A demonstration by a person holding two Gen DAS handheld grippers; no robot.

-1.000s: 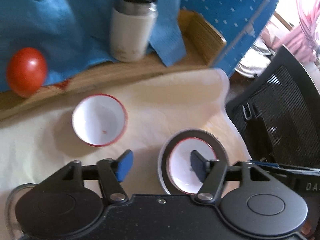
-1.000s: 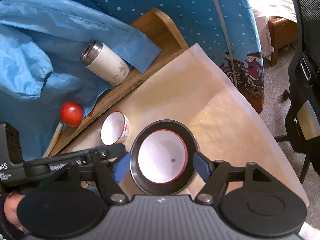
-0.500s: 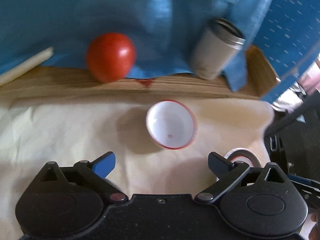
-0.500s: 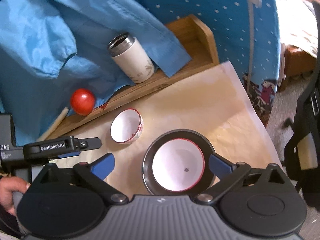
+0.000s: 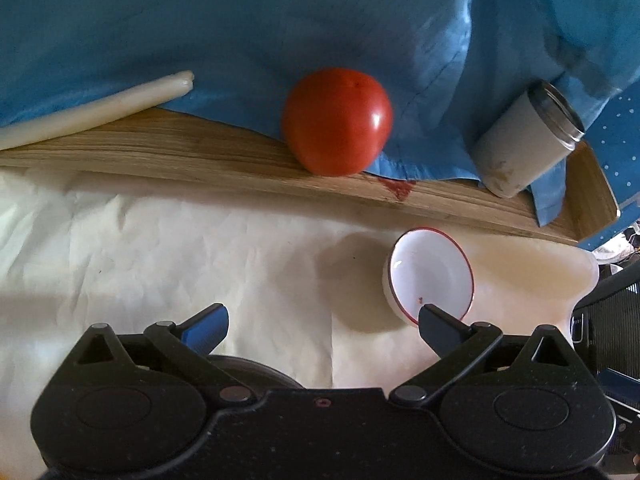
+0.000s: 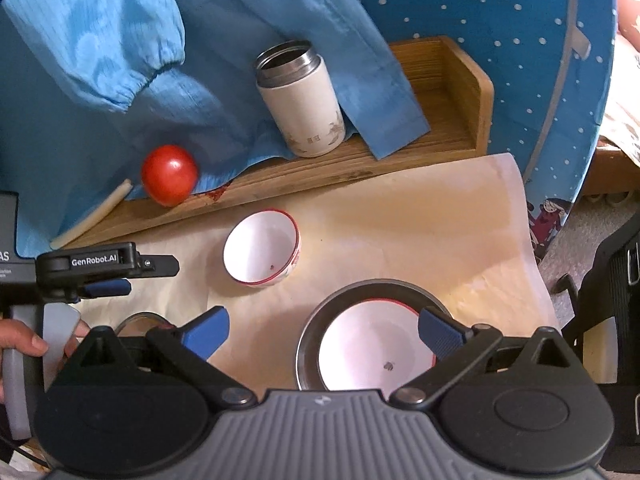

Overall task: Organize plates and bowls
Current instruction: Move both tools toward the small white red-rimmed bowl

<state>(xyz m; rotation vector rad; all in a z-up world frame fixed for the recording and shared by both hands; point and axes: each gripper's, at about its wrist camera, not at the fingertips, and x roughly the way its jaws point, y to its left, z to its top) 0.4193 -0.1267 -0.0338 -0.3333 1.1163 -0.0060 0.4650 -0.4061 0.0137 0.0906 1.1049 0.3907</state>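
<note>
A steel plate [image 6: 316, 320] holds a white red-rimmed bowl [image 6: 372, 352] at the near right of the cream paper. My right gripper [image 6: 322, 330] hangs open above it, its right finger over the bowl's rim. A second red-rimmed bowl [image 6: 260, 248] [image 5: 430, 276] stands alone on the paper. My left gripper [image 5: 320, 322] [image 6: 108, 276] is open over bare paper, its right fingertip just in front of that loose bowl. Another steel plate [image 6: 136, 320] [image 5: 260, 368] lies mostly hidden under the grippers.
Along the back runs a wooden tray [image 6: 460, 92] with a red tomato [image 5: 336, 120], a white steel-rimmed flask [image 6: 300, 100], a pale stick [image 5: 92, 112] and blue cloth [image 5: 280, 20]. A black chair [image 6: 612, 280] stands right of the table edge. A hand [image 6: 20, 344] holds the left gripper.
Both grippers' jaws have widened. The left gripper has drawn away leftward from the bowl in the plate and rolled; the loose bowl now sits at its right finger. The right gripper shifted left and rolled.
</note>
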